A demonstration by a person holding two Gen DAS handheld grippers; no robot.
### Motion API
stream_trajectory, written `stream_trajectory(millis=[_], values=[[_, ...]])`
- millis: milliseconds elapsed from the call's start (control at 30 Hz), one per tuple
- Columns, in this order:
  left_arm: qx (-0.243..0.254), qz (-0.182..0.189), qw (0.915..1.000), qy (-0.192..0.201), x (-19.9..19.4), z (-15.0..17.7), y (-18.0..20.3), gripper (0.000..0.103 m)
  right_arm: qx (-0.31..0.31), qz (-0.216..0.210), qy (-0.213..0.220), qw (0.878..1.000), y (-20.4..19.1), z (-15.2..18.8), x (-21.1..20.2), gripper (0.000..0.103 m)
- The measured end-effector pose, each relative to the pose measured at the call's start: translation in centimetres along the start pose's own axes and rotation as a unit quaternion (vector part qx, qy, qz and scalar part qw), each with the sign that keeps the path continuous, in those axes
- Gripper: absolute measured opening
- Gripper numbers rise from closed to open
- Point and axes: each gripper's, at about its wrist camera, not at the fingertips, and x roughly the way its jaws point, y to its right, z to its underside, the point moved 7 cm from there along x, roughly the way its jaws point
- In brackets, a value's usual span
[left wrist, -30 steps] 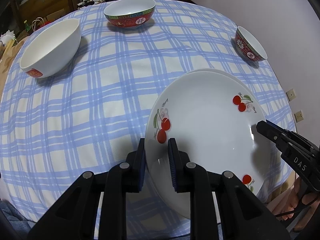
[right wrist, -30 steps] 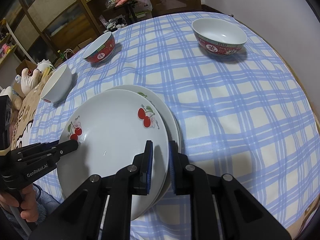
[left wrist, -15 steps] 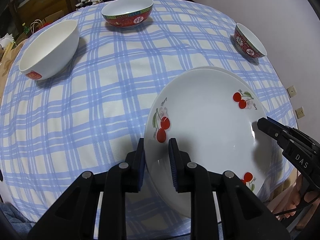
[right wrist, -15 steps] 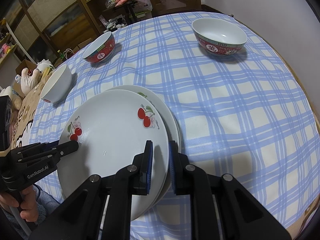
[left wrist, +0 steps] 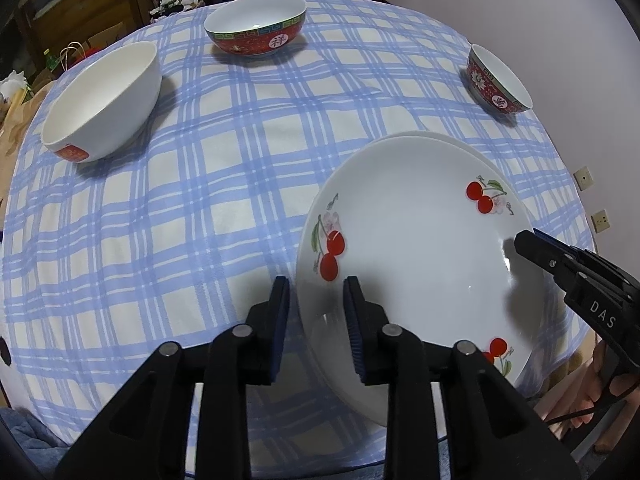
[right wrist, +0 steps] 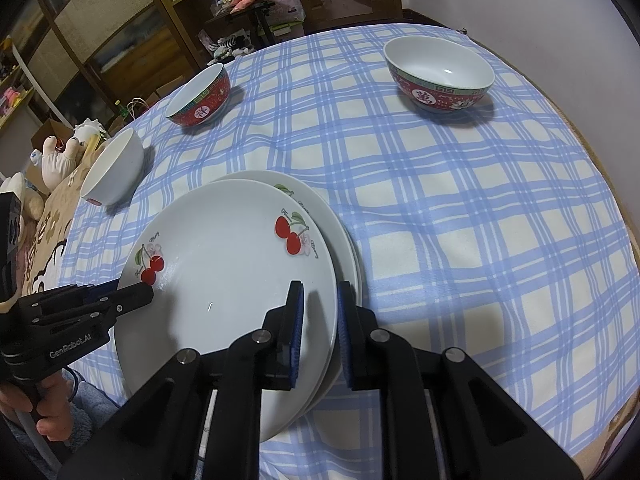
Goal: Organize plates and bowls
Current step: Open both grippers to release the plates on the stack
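L→R: left gripper (left wrist: 316, 308), "GenRobot.AI" on its body in the right wrist view, jaws apart astride the near-left rim of the top cherry plate (left wrist: 416, 240), which lies offset on a second plate (right wrist: 344, 240) near the table's front edge. Right gripper (right wrist: 320, 328), marked "DAS", jaws apart astride the right rim. White bowl (left wrist: 104, 100) far left; two red bowls behind, characters unreadable.

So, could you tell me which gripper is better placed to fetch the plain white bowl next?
Probably the left gripper: the white bowl sits on its side, nearer; the right gripper is farther away.
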Motion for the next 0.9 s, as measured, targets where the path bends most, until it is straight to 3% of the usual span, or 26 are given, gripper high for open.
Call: stream_trajectory(millis=[67, 167, 500, 633, 700, 900], values=[[0.0, -0.002, 1.0, 0.004, -0.3, 0.0, -0.1, 0.037, 0.0, 0.0, 0.0, 1.0, 0.0, 0.0, 0.0, 0.017], [-0.001, -0.013, 0.9997, 0.023, -1.0, -0.1, -0.4, 0.053, -0.001, 0.001, 0.0, 1.0, 0.0, 0.0, 0.0, 0.017], [0.005, -0.046, 0.9982, 0.038, -2.5, 0.3, -1.2, 0.077, 0.007, -0.001, 0.005, 1.0, 0.1, 0.0, -0.4, 0.017], [-0.005, -0.046, 0.9981, 0.041, -2.9, 0.5, -1.6, 0.078, 0.016, 0.008, 0.012, 1.0, 0.7, -0.2, -1.0, 0.022], [-0.008, -0.049, 0.998, 0.04, -2.9, 0.6, -1.8, 0.078, 0.022, 0.015, 0.015, 1.0, 1.1, -0.2, -1.2, 0.046], [-0.015, -0.06, 0.9969, 0.049, -3.7, 0.8, -2.6, 0.078, 0.03, 0.012, 0.022, 0.999, 1.3, -0.3, -1.6, 0.046]])
